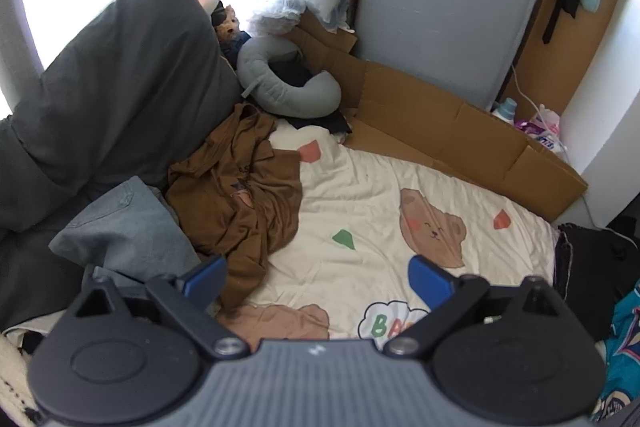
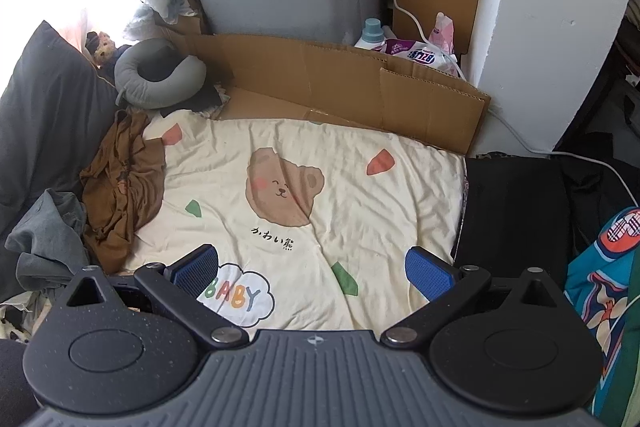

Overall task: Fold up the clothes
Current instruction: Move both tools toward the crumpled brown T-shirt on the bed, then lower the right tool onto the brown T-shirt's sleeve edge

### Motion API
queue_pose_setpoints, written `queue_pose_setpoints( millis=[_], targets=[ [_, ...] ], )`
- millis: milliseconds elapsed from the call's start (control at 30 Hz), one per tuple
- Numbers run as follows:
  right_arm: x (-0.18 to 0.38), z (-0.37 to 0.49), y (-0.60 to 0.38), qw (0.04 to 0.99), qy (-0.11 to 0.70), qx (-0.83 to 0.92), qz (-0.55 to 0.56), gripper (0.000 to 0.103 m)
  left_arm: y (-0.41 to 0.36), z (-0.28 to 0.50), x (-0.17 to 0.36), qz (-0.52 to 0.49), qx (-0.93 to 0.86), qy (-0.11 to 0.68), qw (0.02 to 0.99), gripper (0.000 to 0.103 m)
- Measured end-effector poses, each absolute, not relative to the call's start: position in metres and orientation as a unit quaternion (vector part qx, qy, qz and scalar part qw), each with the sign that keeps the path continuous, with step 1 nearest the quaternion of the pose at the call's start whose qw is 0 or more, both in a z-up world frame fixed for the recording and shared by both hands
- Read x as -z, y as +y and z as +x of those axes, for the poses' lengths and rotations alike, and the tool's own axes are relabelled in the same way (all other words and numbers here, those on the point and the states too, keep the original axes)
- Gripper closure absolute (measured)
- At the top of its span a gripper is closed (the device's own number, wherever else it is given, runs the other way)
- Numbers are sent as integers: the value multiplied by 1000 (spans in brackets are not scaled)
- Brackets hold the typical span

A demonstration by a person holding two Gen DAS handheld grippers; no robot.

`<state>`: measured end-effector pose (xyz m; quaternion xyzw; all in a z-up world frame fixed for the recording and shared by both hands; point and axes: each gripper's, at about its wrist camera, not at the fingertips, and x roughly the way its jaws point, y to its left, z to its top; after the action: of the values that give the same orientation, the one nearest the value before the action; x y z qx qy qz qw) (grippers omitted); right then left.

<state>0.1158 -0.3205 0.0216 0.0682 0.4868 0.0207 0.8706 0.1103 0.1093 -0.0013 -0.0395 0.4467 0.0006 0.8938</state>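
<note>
Hovering over the cream blanket (image 2: 360, 195), both grippers, left (image 1: 318, 279) and right (image 2: 316, 271), gaped empty. Two crumpled garments lay at its left edge: one brown (image 1: 240, 203), one grey (image 1: 124, 227).

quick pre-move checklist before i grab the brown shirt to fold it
1. Left tongs open and holding nothing: ok.
2. Right tongs open and holding nothing: ok.
3. Brown shirt within view and uncovered on top: ok; it lies crumpled at the left edge of the bear blanket.
4. Bare blanket area to fold on: ok, the middle holds nothing.
5. Shirt free of the grey garment beside it: cannot tell, their edges meet.
6. Collar or hem findable for a clean grip: cannot tell, too bunched.
</note>
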Motion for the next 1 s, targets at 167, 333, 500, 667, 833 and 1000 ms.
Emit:
queue_pose_setpoints(
  millis=[167,333,500,667,833,1000],
  targets=[
    [-11,129,-318,866,495,-27,69,0,115,118,11,-45,-6,452,891,6],
    [1,142,-316,861,502,-33,71,0,118,125,23,-52,-11,455,889,12],
    [12,155,-311,858,507,-40,74,0,119,132,38,-56,-9,463,885,15],
    [18,169,-305,856,510,-55,65,0,123,141,50,-66,-7,464,883,17],
    [23,182,-301,856,510,-73,52,0,124,151,64,-62,-5,465,883,21],
    [32,198,-299,846,513,-121,79,0,128,161,83,-66,-2,466,882,25]
  ],
)
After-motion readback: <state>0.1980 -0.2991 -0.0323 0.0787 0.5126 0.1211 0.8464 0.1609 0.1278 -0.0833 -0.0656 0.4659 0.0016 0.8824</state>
